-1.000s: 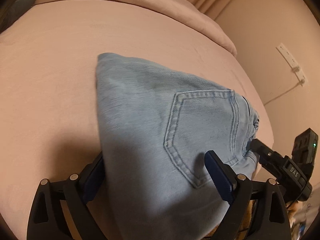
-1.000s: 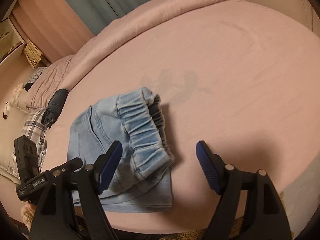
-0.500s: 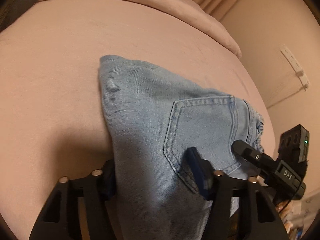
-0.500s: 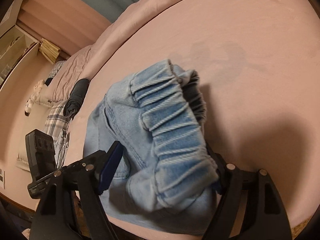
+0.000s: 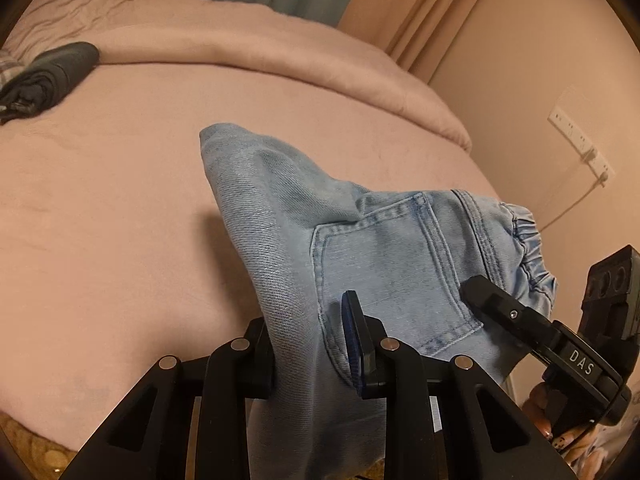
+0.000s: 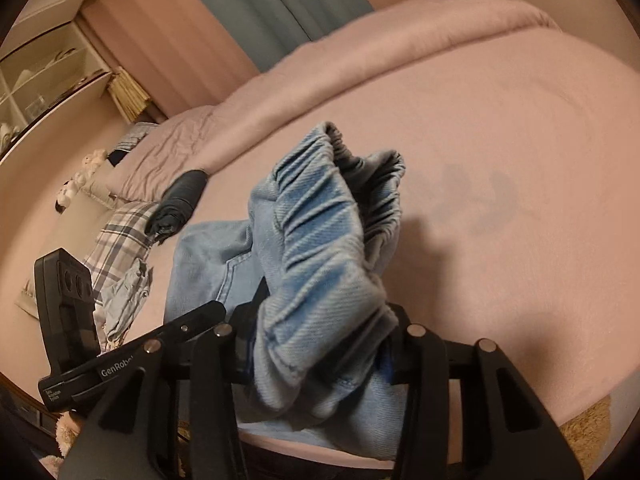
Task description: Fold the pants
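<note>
Both claws are closing on the pale blue pants point(image 5: 392, 264): the left claw point(image 5: 316, 344) is pinching the seat edge low in its frame, and the right claw point(image 6: 320, 344) is clamping the gathered elastic waistband at lower centre. With the near end lifted, the rest is trailing on the pink bed point(image 5: 120, 200). Judging by this, a fold is starting; next, both claws likely need to carry the held end evenly over the lying part.

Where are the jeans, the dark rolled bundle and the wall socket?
jeans point(image 5: 384, 256), left wrist view, on the back pocket.
dark rolled bundle point(image 5: 56, 72), left wrist view, on its middle.
wall socket point(image 5: 570, 130), left wrist view, on the white strip.
</note>
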The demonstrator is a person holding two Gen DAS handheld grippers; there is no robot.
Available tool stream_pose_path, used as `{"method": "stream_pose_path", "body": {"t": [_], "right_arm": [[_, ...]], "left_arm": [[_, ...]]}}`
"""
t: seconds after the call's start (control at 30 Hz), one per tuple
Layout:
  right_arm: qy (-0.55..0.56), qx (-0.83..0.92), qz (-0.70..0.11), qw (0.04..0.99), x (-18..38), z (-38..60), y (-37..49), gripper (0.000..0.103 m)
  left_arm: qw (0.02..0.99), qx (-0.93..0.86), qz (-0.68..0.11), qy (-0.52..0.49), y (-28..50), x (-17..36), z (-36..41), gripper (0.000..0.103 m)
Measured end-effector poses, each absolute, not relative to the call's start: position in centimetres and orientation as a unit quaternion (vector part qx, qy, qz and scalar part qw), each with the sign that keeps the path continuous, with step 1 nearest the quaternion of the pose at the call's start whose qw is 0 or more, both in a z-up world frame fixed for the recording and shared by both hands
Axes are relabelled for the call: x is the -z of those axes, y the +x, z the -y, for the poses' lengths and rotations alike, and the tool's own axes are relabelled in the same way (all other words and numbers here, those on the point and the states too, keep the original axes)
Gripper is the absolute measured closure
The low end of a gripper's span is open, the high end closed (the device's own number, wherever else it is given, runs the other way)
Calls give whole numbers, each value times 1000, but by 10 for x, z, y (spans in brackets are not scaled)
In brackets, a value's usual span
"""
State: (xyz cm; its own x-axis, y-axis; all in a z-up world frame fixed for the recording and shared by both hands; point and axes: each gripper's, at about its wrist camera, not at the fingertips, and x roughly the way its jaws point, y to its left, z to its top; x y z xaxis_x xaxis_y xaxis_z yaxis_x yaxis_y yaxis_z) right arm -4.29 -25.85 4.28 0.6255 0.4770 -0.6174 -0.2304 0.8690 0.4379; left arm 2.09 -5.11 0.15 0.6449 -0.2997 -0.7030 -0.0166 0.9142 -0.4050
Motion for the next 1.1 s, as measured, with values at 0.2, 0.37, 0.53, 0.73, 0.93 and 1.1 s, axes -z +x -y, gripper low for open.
{"method": "stream_pose_path", "body": {"t": [0.2,0.37,0.53,0.73,0.93,1.1], "right_arm": [[134,-213,-361,898,-66,234,-43,58],[127,-223,-360,897,-71,222,-37,58],[119,-230,-357,897,-75,220,-35,58],[115,-225,-362,897,-74,218,-24,58],[114,-212,-364,900,-70,208,-11,58],[106,-205,-373,898,-58,204,-3,58]], "left_arm": [[898,65,-394,-186,8,-21,31,78],[899,58,-388,-194,10,-27,21,78],[901,53,-385,-196,18,-29,18,78],[894,61,-391,-209,28,-24,13,78],[893,59,-396,-204,42,-21,12,78],[888,57,-407,-206,48,-5,9,78]]}}
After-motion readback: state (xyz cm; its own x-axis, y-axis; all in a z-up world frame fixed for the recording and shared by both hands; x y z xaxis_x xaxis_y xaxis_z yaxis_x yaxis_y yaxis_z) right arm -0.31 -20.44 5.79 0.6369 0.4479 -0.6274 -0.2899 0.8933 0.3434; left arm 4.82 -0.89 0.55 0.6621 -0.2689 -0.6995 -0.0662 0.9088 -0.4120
